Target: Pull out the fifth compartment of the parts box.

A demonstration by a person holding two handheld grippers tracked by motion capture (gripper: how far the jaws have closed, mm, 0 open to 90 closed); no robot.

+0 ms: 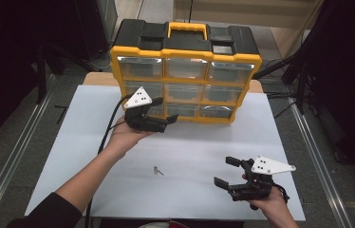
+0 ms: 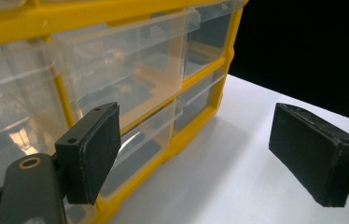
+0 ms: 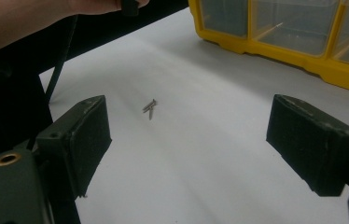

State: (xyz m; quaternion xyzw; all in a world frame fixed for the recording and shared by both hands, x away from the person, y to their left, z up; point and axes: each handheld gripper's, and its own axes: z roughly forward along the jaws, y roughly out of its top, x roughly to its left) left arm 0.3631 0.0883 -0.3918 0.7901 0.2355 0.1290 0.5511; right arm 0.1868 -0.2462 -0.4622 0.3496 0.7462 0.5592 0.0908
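Note:
A yellow and black organizer box (image 1: 185,71) with clear plastic drawers stands at the back of the white table (image 1: 199,161). My left gripper (image 1: 168,118) is open right in front of its bottom row; in the left gripper view one jaw sits close beside a lower drawer (image 2: 140,140) of the box (image 2: 200,116). Two small metal screws (image 1: 157,170) lie together mid-table, also seen as screws (image 3: 150,107) in the right gripper view. My right gripper (image 1: 228,172) is open near the front right, jaws pointing left toward the screws, nothing between them.
The box (image 3: 303,51) has a black lid and yellow handle (image 1: 187,29). A cable (image 1: 107,133) trails from the left gripper along the forearm. Metal rails (image 1: 14,156) flank the table; dark floor and cables lie beyond.

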